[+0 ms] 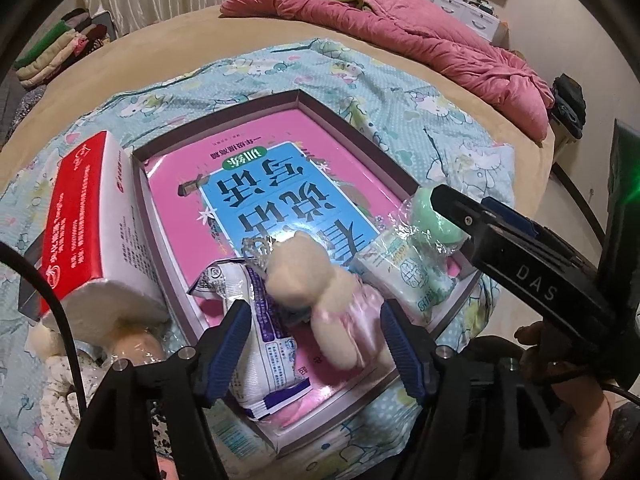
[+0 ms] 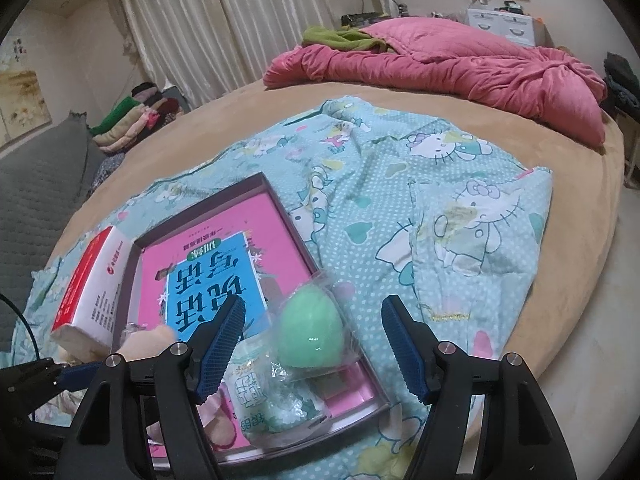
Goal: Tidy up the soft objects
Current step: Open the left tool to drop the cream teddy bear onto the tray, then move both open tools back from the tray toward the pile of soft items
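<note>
L gripper (image 1: 316, 344) jaws apart over the shallow grey tray (image 1: 408, 182). Cream plush doll in pink satin dress (image 1: 320, 292) lies between them: light, squashy, I'd pinch mid-body. R gripper (image 2: 314, 346) also agape; mint-green foam egg in clear wrap (image 2: 310, 334) between jaws, wrap prob slippery, so squeeze gently.

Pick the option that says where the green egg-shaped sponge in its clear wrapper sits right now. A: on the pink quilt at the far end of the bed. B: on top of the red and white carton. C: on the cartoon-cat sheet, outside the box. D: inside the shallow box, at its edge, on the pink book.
D: the green sponge lies within the shallow box, over the pink book, between the fingers of the open right gripper.
</note>
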`<action>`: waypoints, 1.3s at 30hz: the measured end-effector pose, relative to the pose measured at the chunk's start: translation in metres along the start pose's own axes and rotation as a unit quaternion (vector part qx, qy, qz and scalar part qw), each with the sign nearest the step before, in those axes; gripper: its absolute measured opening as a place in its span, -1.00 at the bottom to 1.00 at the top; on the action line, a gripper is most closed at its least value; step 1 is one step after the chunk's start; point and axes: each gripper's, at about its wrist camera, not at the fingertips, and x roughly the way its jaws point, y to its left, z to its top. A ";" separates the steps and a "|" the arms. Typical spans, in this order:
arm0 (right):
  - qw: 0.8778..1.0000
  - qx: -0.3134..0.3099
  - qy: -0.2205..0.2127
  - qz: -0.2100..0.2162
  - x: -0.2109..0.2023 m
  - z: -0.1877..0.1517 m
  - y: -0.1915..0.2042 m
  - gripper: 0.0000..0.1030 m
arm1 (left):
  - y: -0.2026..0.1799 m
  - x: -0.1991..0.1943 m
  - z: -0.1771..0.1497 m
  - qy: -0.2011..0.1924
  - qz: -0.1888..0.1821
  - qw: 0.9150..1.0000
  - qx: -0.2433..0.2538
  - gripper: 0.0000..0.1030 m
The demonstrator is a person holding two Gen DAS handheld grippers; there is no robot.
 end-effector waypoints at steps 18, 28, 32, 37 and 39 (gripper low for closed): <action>0.999 -0.036 -0.027 0.002 -0.012 0.000 0.015 0.51 | 0.021 -0.033 -0.007 -0.031 0.029 0.999 -0.033 0.67; 0.998 -0.047 -0.035 0.010 -0.026 -0.001 0.026 0.52 | 0.023 -0.043 -0.013 -0.035 0.037 0.998 -0.038 0.68; 0.998 -0.047 -0.043 0.020 -0.037 0.000 0.036 0.53 | 0.027 -0.048 -0.015 -0.038 0.039 0.998 -0.042 0.68; 0.997 -0.053 -0.052 0.036 -0.049 0.000 0.050 0.54 | 0.034 -0.057 -0.017 -0.044 0.043 0.997 -0.050 0.68; 0.996 -0.057 -0.055 0.042 -0.054 -0.001 0.058 0.54 | 0.037 -0.061 -0.018 -0.046 0.044 0.997 -0.053 0.68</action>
